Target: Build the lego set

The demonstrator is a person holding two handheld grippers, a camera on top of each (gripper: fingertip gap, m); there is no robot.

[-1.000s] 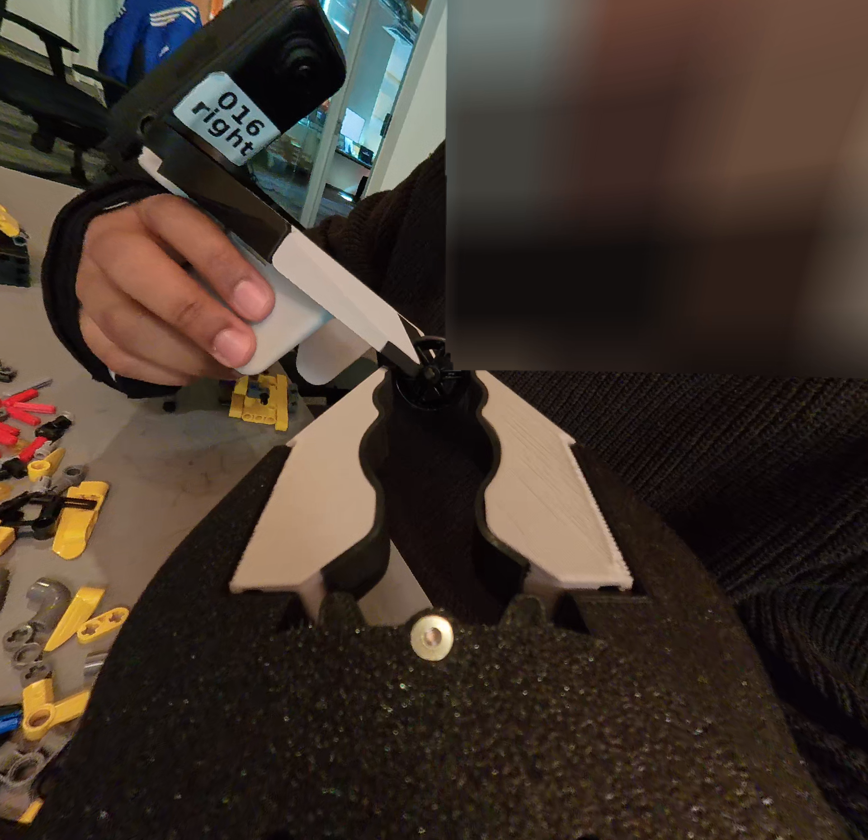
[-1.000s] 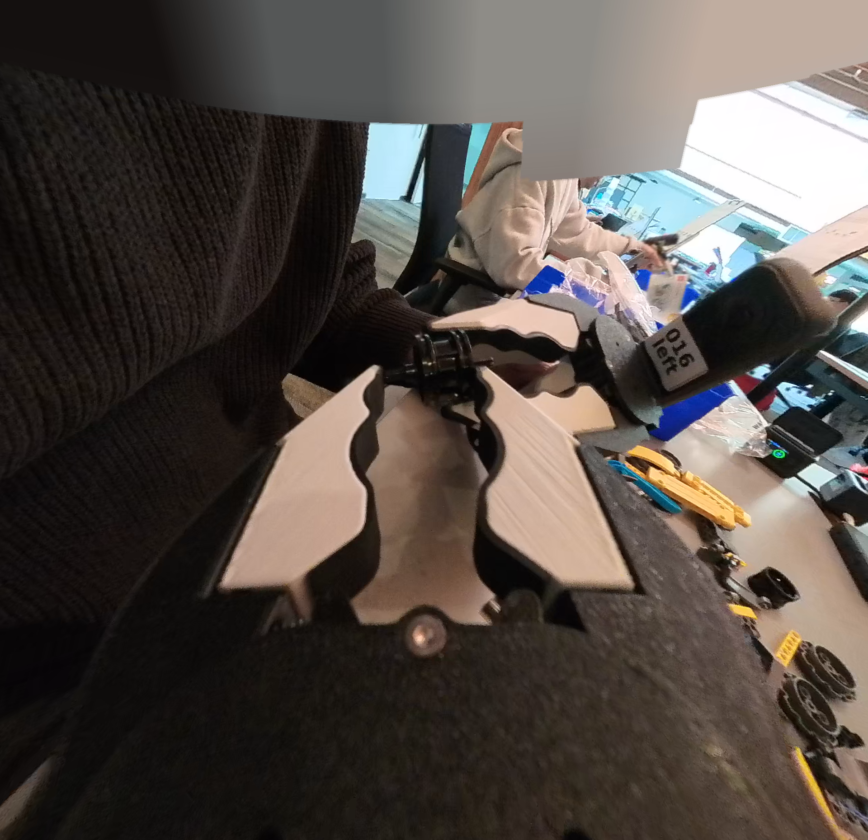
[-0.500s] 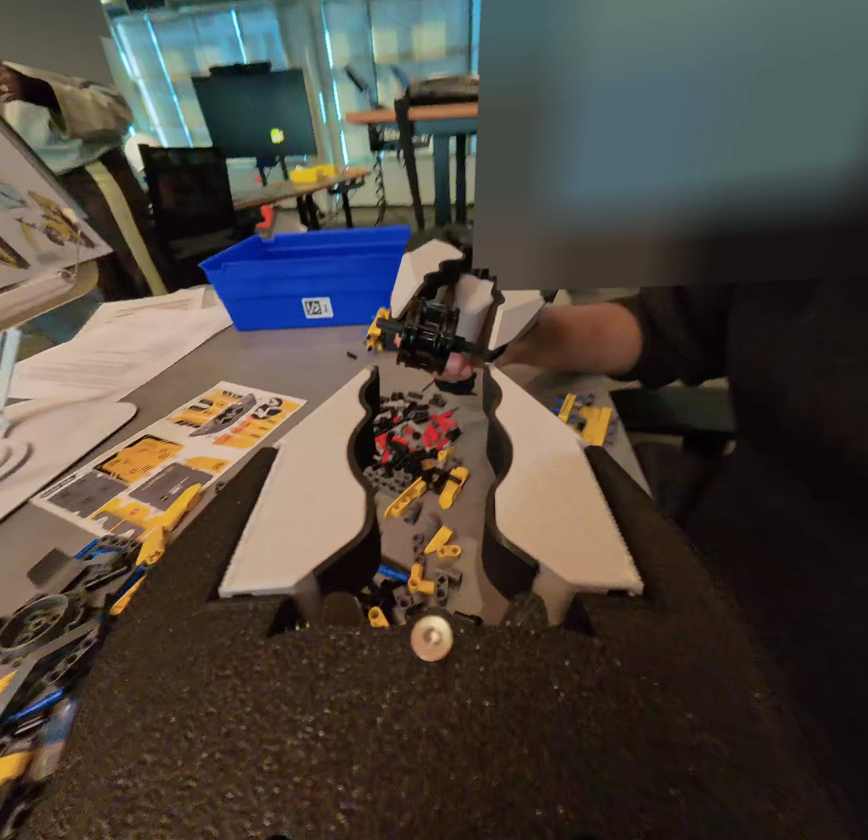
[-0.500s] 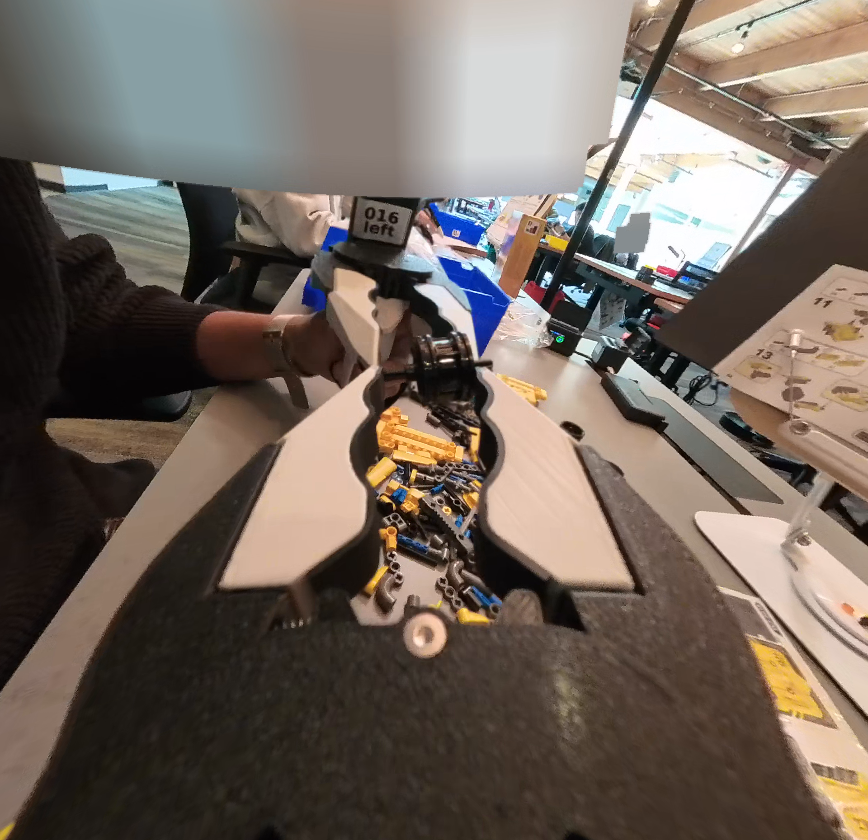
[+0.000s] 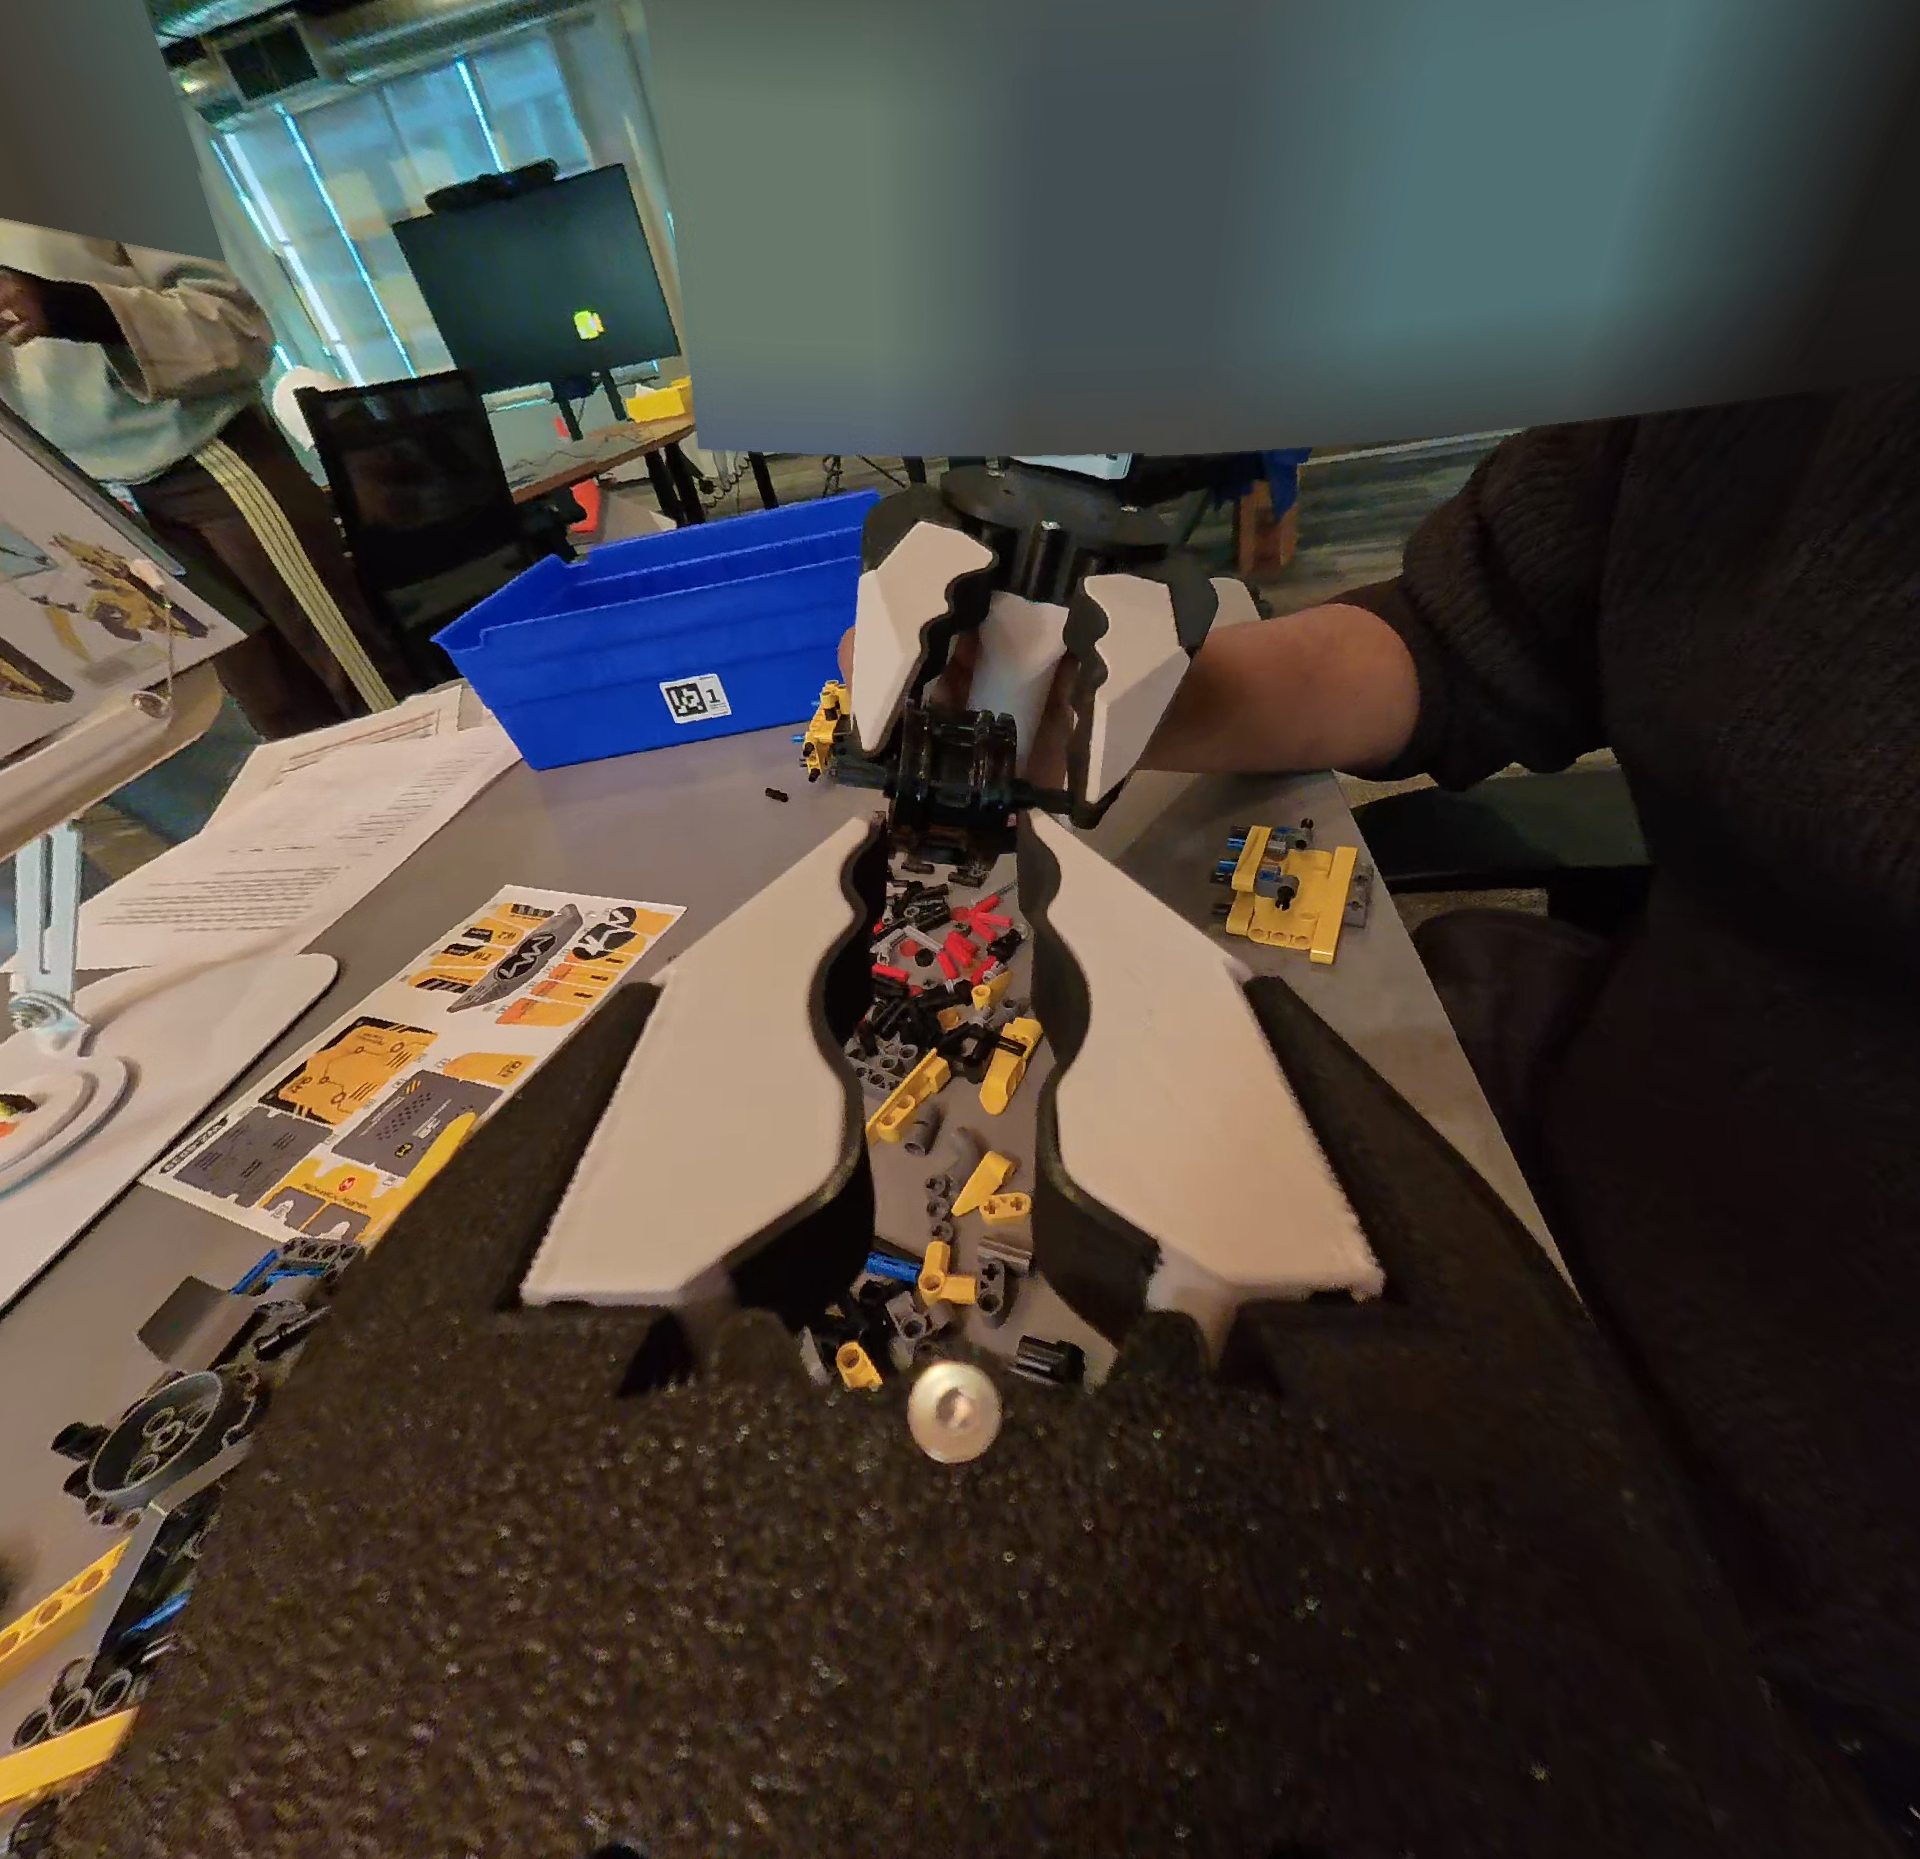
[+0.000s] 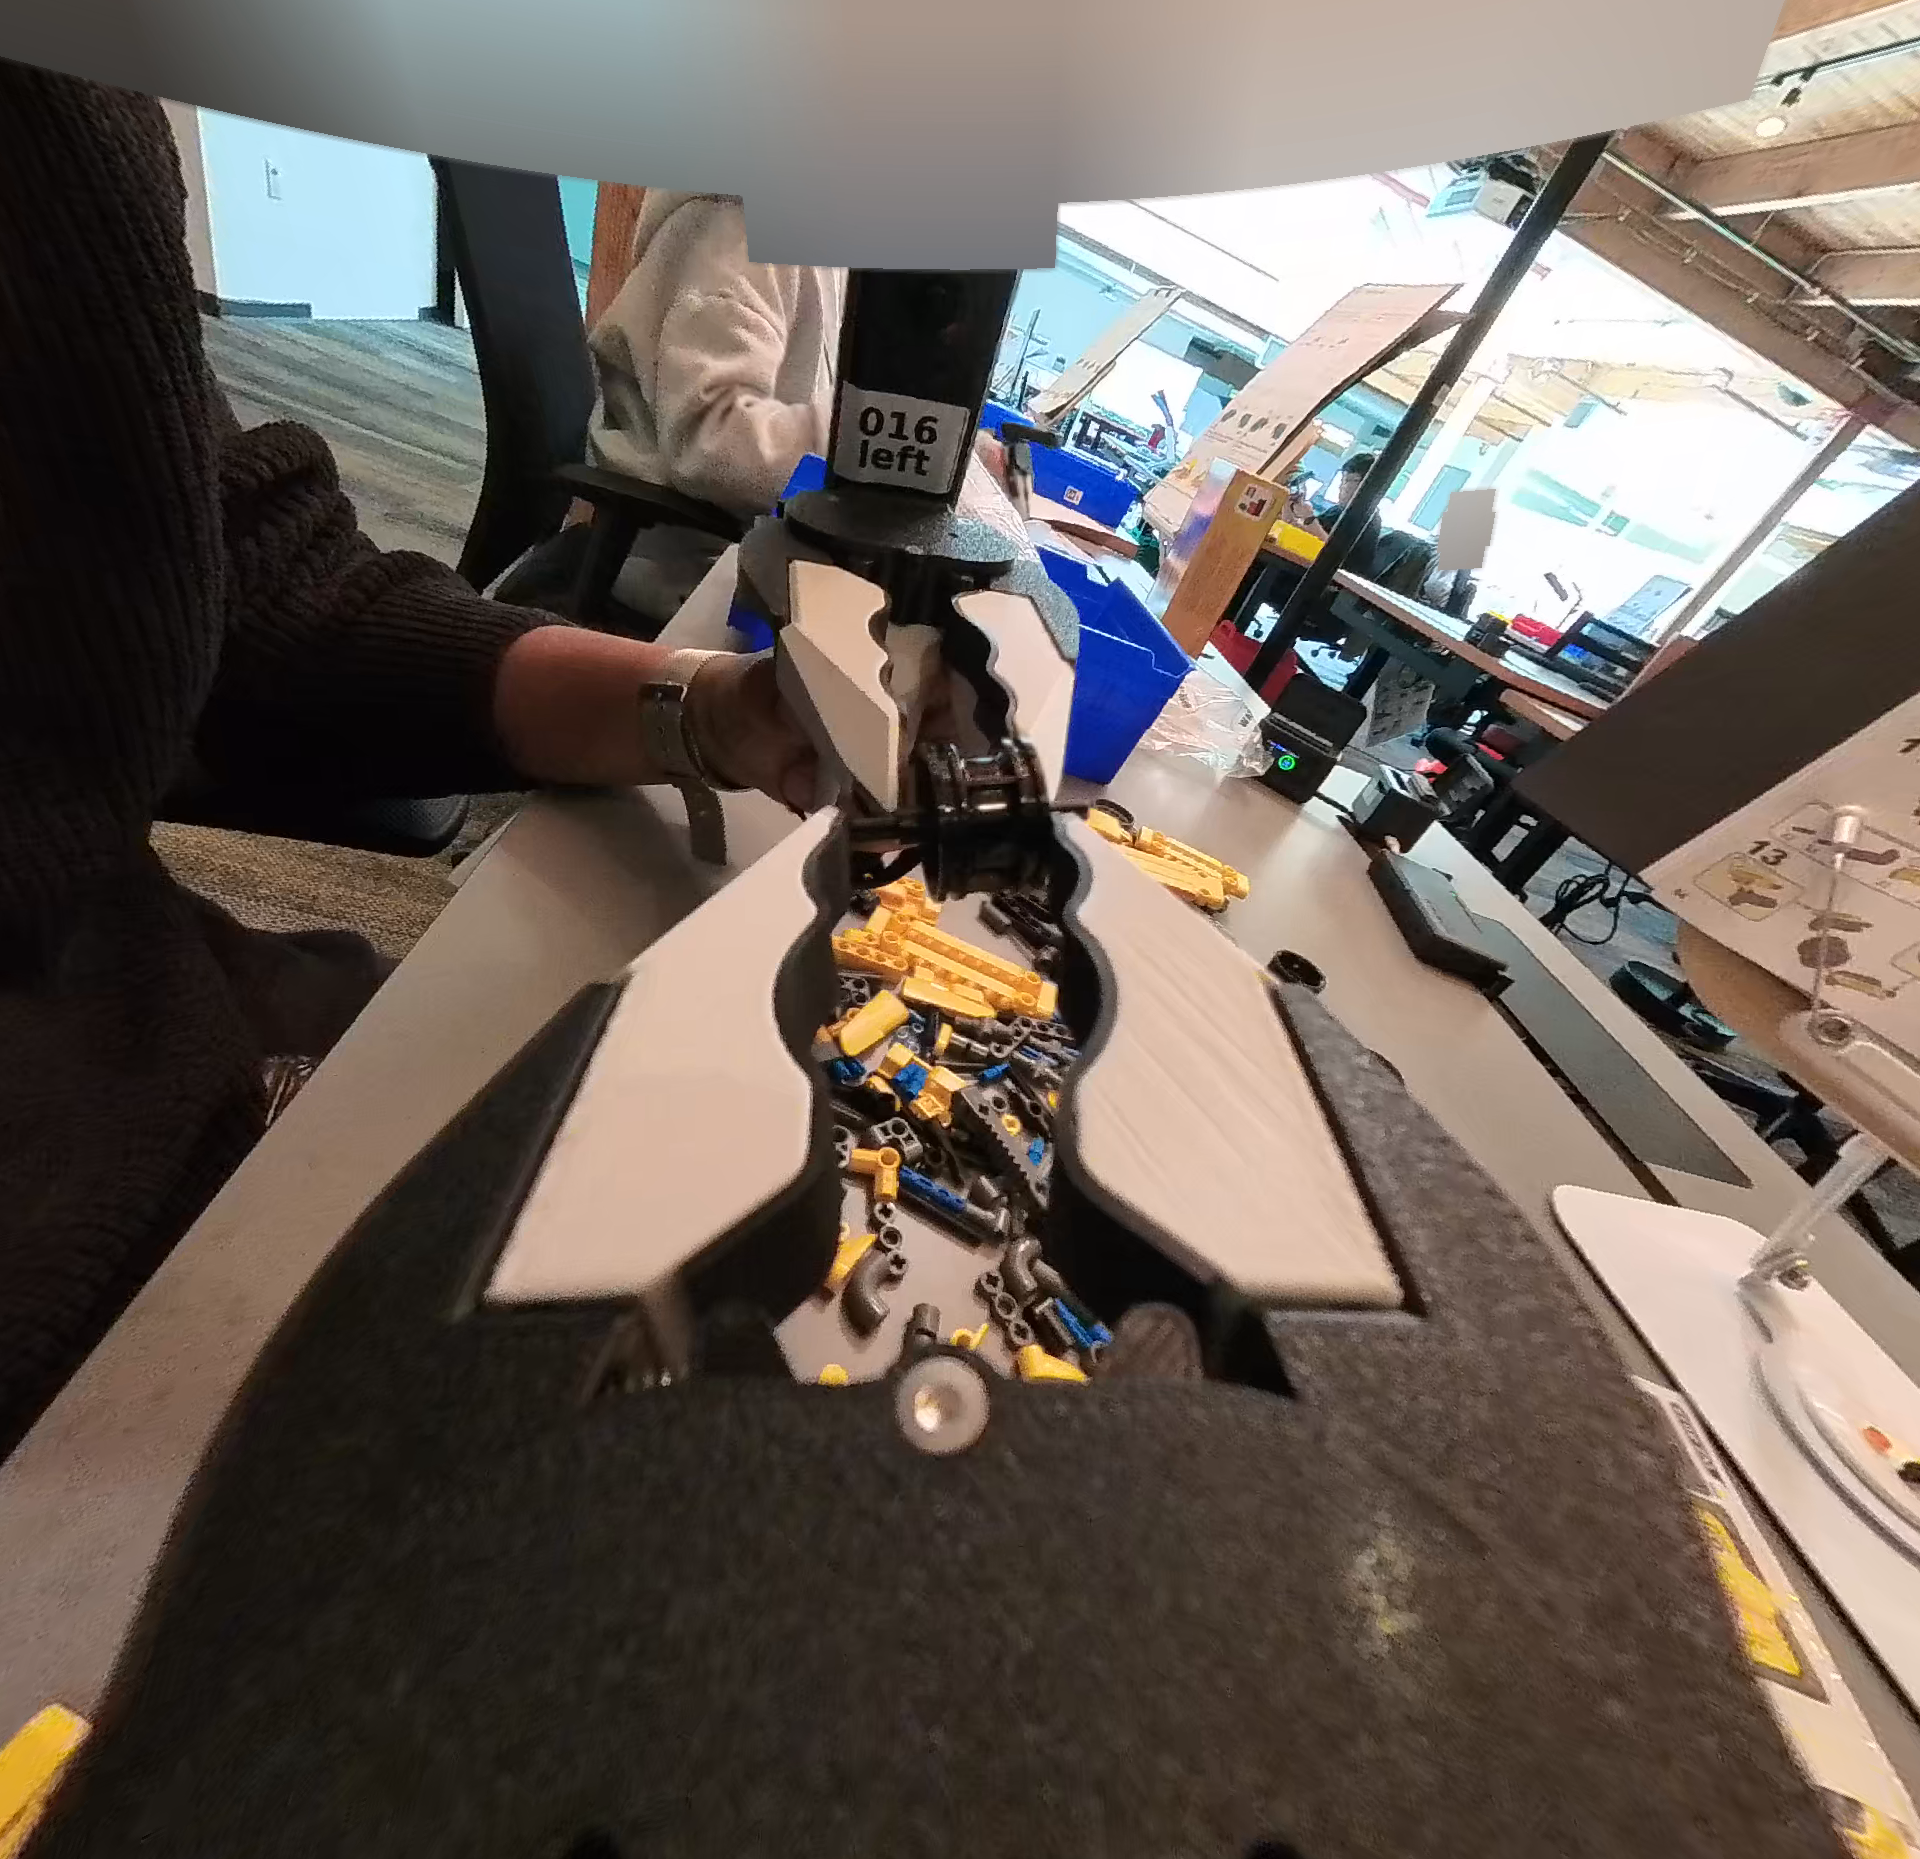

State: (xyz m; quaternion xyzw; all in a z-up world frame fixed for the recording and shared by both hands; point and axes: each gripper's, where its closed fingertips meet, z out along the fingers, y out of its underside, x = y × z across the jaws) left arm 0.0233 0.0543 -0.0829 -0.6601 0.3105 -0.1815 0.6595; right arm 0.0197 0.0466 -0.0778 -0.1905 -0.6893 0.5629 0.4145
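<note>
1. Sheets sit along the desk's (image 5: 665, 833) left edge: printed papers (image 5: 291, 833) toward the far end, a sticker sheet (image 5: 416, 1040) nearer, and a grey wheel (image 5: 156, 1446) at the near left corner.
2. A blue bin (image 5: 665, 625) stands at the far edge, left of the grippers.
3. Loose parts (image 5: 935, 1030), black, red, yellow and grey, lie in a heap at the desk's middle, below both grippers.
4. The left gripper (image 5: 948, 827) has its fingers drawn in narrow around a black hub (image 5: 956, 770), which is held in the air above the heap.
5. The right gripper (image 6: 951, 838) meets it from the opposite side. Its tips close on the same hub, seemingly at the ends of the thin axle through it, though the dark parts blur together there.
6. A yellow assembly (image 5: 1288, 890) lies near the right edge, well apart from the heap, beside the person's dark sleeve (image 5: 1662, 666).
</note>
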